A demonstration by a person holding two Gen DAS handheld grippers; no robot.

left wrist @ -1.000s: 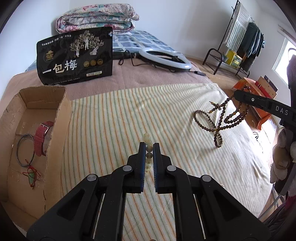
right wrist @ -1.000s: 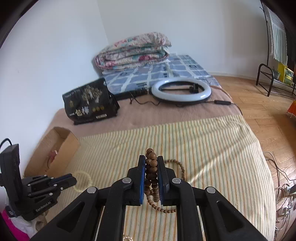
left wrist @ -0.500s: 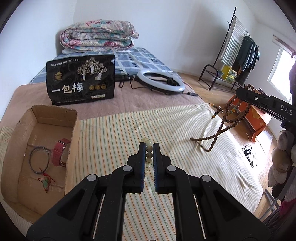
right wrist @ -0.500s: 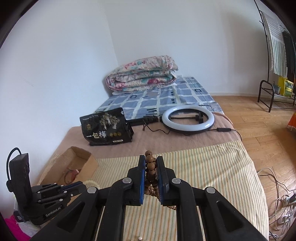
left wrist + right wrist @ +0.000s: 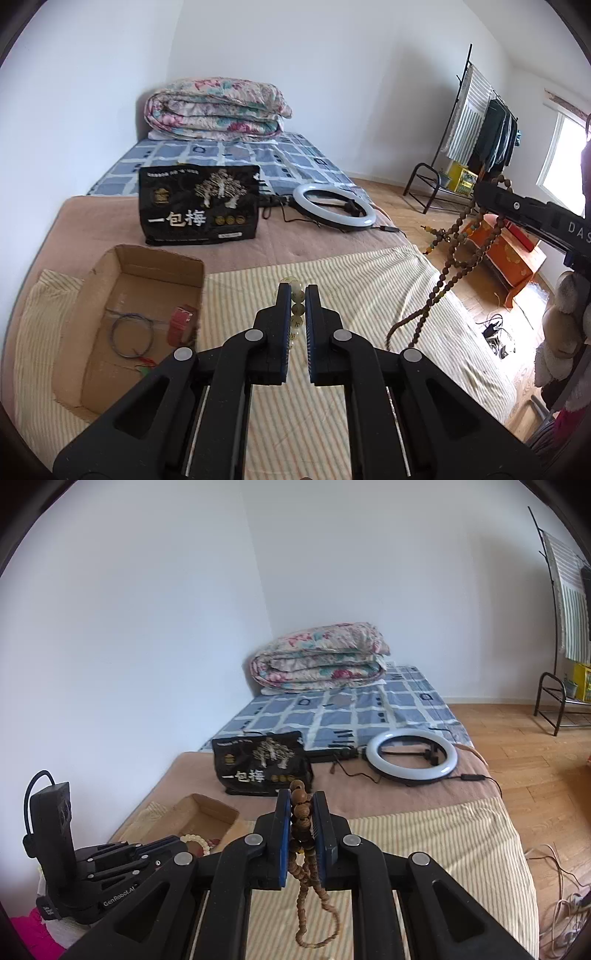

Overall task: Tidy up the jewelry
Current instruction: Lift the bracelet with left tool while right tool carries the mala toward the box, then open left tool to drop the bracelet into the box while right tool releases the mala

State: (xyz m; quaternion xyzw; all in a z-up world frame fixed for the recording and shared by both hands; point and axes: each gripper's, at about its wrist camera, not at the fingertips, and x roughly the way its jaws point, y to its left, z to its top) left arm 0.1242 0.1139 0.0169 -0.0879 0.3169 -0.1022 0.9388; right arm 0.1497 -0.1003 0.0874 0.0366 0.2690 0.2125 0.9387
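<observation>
My left gripper [image 5: 296,291] is shut on a pale bead bracelet [image 5: 297,308] and holds it above the striped cloth, right of an open cardboard box [image 5: 122,310]. The box holds a thin wire bangle [image 5: 129,334], a red strap [image 5: 181,323] and a small red-corded pendant [image 5: 146,363]. My right gripper [image 5: 301,799] is shut on a long brown wooden bead necklace [image 5: 301,819] that hangs in loops below it. In the left wrist view the right gripper [image 5: 484,194] is at the far right with the necklace [image 5: 450,273] dangling off the bed's edge. The pale bracelet [image 5: 195,840] also shows in the right wrist view.
A black snack bag [image 5: 199,205] stands behind the box. A ring light [image 5: 334,210] with cable lies further back, with a folded quilt [image 5: 218,109] beyond. An orange box [image 5: 513,254] and a clothes rack [image 5: 476,122] stand on the wooden floor at right.
Both grippers have risen well above the bed with their beads. The brown necklace has lifted off the cloth and now hangs free. The box looks farther below.
</observation>
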